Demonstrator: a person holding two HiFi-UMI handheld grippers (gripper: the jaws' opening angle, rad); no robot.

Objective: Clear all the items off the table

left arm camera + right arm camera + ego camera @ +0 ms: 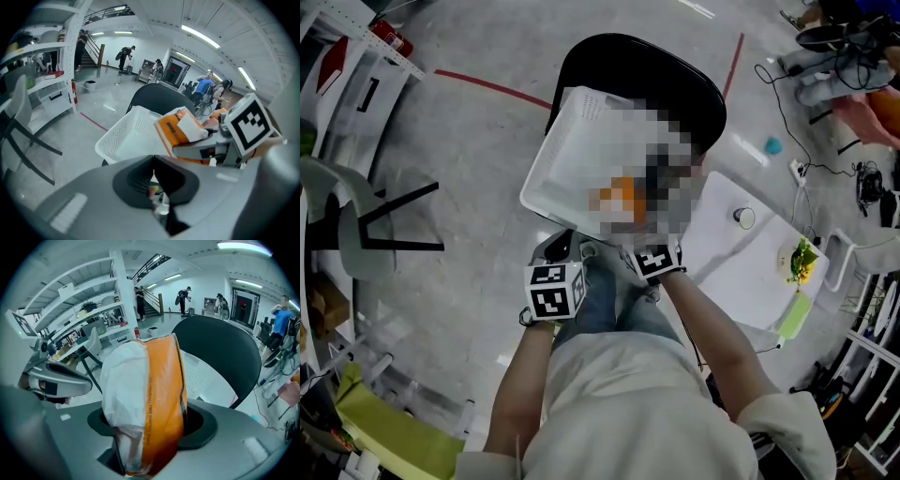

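Gripping an orange-and-white bag point(157, 390), the right tongs point(150, 422) hang over a white basket point(121, 135) (set on a black chair point(225, 350)) — left tongs point(153, 177) pinched together.

SURFACES | white rectangular counter point(731, 270) at 4 o'clock in head view | on it: small round cup point(744, 217) at its 12 o'clock edge; green-and-yellow bundle point(802, 262) at 3 o'clock; pale green flat piece point(794, 316) at 5 o'clock corner | black round-backed chair point(675, 80) at 12 o'clock bears white perforated plastic basket point(572, 159) | grey floor point(469, 141) carries both
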